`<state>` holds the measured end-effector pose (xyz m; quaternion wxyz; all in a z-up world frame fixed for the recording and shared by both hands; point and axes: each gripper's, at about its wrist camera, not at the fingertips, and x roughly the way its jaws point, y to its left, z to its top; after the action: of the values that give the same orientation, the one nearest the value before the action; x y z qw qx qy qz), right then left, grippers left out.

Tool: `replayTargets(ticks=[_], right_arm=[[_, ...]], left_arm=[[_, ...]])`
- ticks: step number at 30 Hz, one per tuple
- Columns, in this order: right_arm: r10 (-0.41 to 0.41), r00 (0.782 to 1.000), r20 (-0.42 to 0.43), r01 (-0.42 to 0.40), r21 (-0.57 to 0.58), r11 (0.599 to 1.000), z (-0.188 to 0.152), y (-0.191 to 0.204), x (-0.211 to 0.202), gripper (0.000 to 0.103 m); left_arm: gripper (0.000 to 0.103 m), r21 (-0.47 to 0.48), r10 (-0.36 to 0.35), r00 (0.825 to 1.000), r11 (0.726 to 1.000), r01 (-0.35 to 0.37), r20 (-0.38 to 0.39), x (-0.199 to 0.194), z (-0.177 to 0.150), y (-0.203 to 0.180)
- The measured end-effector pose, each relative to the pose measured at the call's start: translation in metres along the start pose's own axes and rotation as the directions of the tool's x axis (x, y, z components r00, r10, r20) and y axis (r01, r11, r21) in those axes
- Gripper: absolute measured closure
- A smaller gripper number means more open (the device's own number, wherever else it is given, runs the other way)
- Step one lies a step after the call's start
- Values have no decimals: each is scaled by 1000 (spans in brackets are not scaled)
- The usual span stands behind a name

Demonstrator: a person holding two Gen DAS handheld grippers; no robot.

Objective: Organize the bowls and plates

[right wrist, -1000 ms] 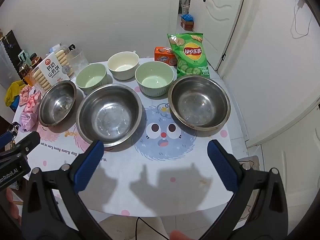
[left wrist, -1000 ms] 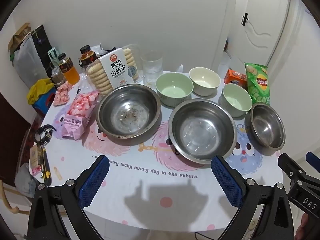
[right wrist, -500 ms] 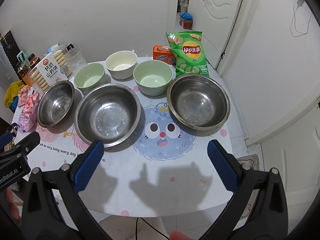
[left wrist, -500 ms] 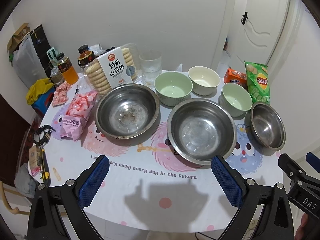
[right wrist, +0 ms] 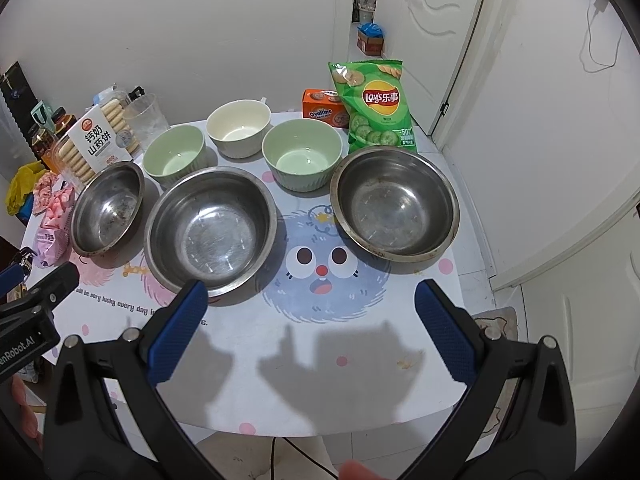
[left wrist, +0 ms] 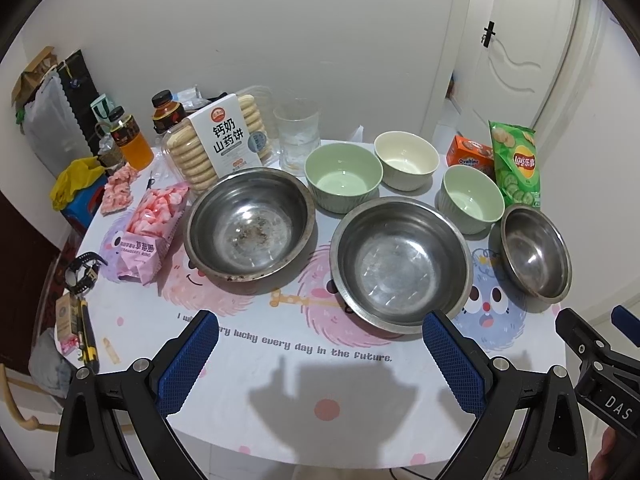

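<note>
Sitting along my table (right wrist: 360,344), three steel bowls: left (left wrist: 250,224), middle (left wrist: 402,264), right (right wrist: 394,204). Behind them stand two green bowls (left wrist: 343,176) (right wrist: 303,158) flanking a cream bowl (right wrist: 239,126). My left gripper (left wrist: 320,352) and right gripper (right wrist: 310,328) hover spread wide, holding nothing, above the near edge. Chips bag (right wrist: 374,106) behind.

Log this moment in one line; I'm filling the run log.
phase: pre-grasp | left gripper: open, empty | right gripper: open, empty | steel bowls: three, unstacked | ceramic bowls: three, unstacked
</note>
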<state>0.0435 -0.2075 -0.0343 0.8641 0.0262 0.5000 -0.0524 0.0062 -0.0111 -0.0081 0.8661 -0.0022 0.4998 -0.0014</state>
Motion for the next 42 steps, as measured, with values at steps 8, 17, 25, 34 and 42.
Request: replayTargets(ticks=[8, 17, 25, 34, 42], right_arm=[[-2, 1000, -16, 2, 5, 1000, 4, -1, 5, 0], [-2, 1000, -18, 2, 7, 1000, 4, -1, 6, 0], [-1, 1000, -19, 2, 7, 1000, 4, -1, 7, 0], [-5, 1000, -20, 5, 7, 1000, 5, 1, 8, 0], [-6, 1000, -23, 6, 5, 1000, 4, 1, 10, 0]], left_arm=[[0, 2, 1, 1000, 1000, -1, -8, 8, 2, -4], [0, 3, 1, 1000, 1000, -1, -10, 9, 3, -4], [0, 2, 2, 1000, 1000, -2, -12, 10, 3, -5], [0, 2, -2, 1000, 1000, 2, -14, 14, 4, -4], [0, -4, -9, 1000, 1000, 8, -25, 21, 5, 0]])
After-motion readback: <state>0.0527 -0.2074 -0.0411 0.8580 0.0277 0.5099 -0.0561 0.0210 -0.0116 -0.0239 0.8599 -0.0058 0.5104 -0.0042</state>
